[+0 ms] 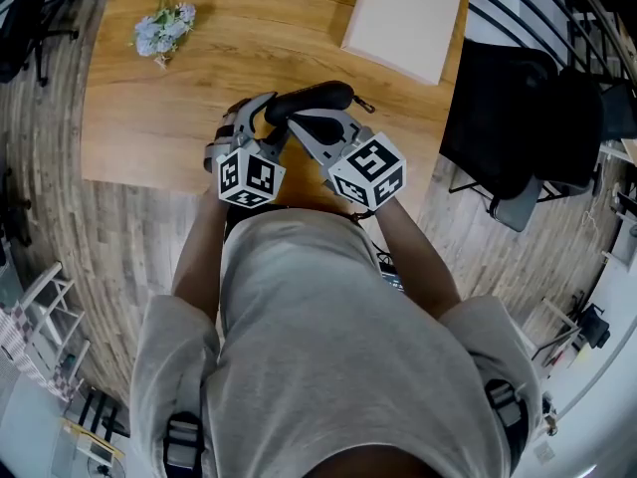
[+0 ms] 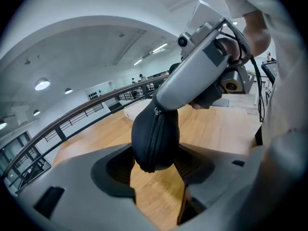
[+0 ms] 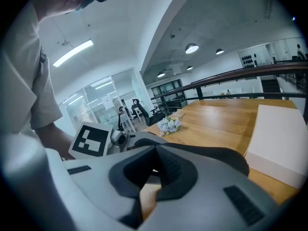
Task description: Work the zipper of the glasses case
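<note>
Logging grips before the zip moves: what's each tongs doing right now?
Left tongs: clamped on the glasses case.
Right tongs: closed, tips at the case's zipper.

My left gripper (image 1: 267, 119) and right gripper (image 1: 302, 119) were both at the black glasses case (image 1: 320, 95), over the near edge of the table (image 1: 149, 127). I saw flowers (image 1: 162, 30) lying far left and a white box (image 1: 403, 18) far right.

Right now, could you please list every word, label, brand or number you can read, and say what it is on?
No text can be read anywhere.
Left marker cube and right marker cube: black-and-white squares only, no letters.
Glasses case: no label shows.
White box: blank.
Background sheets, right gripper view: too small and blurred to read.
</note>
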`<state>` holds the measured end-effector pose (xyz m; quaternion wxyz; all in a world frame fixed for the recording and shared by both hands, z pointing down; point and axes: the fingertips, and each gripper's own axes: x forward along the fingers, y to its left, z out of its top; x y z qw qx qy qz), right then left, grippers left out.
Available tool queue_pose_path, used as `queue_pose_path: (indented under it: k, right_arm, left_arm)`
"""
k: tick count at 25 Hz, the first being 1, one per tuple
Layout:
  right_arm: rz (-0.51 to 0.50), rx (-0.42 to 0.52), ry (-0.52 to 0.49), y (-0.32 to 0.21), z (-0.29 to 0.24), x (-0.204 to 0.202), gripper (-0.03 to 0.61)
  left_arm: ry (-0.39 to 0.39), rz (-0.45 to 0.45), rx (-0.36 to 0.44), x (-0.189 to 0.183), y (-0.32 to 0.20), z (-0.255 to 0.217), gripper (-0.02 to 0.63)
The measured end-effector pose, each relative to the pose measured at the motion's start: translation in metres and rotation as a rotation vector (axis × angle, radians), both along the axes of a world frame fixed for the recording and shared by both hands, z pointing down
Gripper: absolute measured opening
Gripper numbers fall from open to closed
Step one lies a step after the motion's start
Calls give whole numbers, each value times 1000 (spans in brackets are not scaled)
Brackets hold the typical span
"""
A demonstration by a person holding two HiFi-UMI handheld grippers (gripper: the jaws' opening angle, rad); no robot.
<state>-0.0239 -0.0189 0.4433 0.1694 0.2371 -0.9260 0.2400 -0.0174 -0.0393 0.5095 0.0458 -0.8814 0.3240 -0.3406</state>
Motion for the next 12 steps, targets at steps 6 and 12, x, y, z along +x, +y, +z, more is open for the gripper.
queue_pose_path:
  k: [6, 12]
  right_arm:
    - [96, -3, -4, -17, 5, 16, 25]
    - [119, -38, -11, -30, 13, 35, 25]
  left_arm:
    - [57, 16, 10, -4, 5, -10, 264]
    - [137, 21, 29, 7, 13, -28, 264]
